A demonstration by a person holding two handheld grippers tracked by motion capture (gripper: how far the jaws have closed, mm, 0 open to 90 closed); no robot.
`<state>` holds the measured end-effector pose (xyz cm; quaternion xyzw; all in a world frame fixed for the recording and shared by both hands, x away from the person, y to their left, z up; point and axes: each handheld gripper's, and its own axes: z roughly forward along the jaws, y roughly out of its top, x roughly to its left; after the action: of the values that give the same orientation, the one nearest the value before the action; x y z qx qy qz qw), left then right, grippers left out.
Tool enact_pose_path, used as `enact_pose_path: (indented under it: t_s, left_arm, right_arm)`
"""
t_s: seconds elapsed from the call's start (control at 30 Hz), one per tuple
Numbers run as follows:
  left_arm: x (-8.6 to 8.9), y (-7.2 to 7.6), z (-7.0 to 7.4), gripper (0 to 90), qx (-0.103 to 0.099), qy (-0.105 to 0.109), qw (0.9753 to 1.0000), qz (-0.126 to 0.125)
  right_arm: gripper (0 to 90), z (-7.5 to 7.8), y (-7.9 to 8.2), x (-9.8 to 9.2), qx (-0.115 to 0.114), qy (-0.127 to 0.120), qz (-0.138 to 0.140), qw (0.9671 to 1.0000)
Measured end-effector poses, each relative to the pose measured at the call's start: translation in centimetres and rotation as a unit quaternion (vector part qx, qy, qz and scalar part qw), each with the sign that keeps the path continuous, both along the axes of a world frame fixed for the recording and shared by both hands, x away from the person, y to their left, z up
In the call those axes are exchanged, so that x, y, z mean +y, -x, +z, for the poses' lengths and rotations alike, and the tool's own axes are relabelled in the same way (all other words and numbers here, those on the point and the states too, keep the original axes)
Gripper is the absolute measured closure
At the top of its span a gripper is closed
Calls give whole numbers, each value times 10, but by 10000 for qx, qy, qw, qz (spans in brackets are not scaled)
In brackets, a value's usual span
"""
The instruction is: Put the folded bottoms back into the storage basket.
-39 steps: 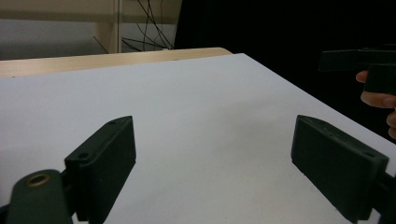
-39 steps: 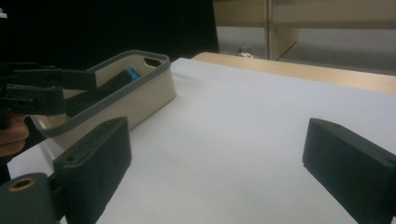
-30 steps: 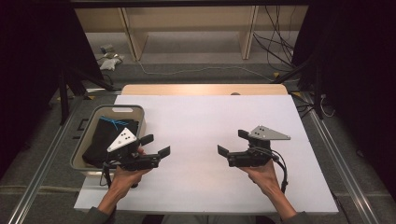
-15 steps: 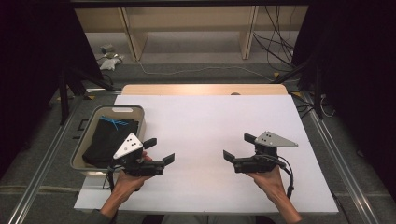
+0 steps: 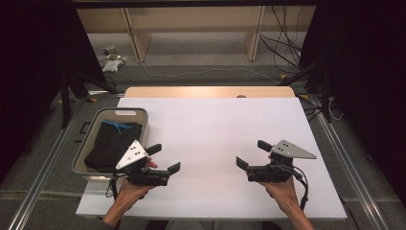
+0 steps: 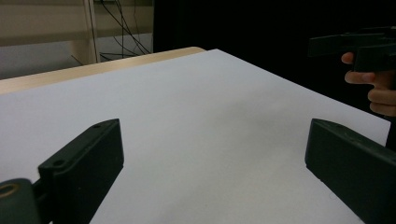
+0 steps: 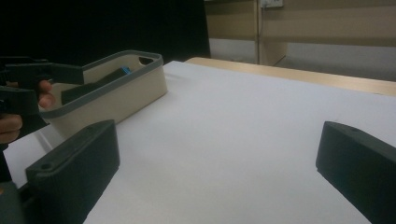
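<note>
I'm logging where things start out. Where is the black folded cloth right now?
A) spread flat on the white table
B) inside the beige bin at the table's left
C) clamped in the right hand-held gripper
B: the black cloth lies inside the beige bin, beside the open left hand-held gripper.

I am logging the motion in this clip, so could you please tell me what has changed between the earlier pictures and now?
Both grippers drew back toward the person's edge of the table. The left gripper slid off the side of the bin toward its near corner; the right gripper dropped back slightly. Both stayed open and empty. The bin, the dark cloth in it and the white sheet did not move.
</note>
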<state>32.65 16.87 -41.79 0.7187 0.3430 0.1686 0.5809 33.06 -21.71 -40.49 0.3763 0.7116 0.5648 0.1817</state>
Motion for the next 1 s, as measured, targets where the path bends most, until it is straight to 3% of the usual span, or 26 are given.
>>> enact_pose_path:
  t_s: [0.3,0.43,1.0]
  left_arm:
    - [5,2,-4,19,87,161,9998,3]
    - [6,4,-6,0,44,61,9999,70]
    - [14,13,-9,0,-33,105,9998,167]
  right_arm:
    - [4,-7,8,-6,41,75,-52,9999]
    - [4,-8,11,-8,13,82,-65,9999]
    - [4,-19,28,-16,6,208,-144,9997]
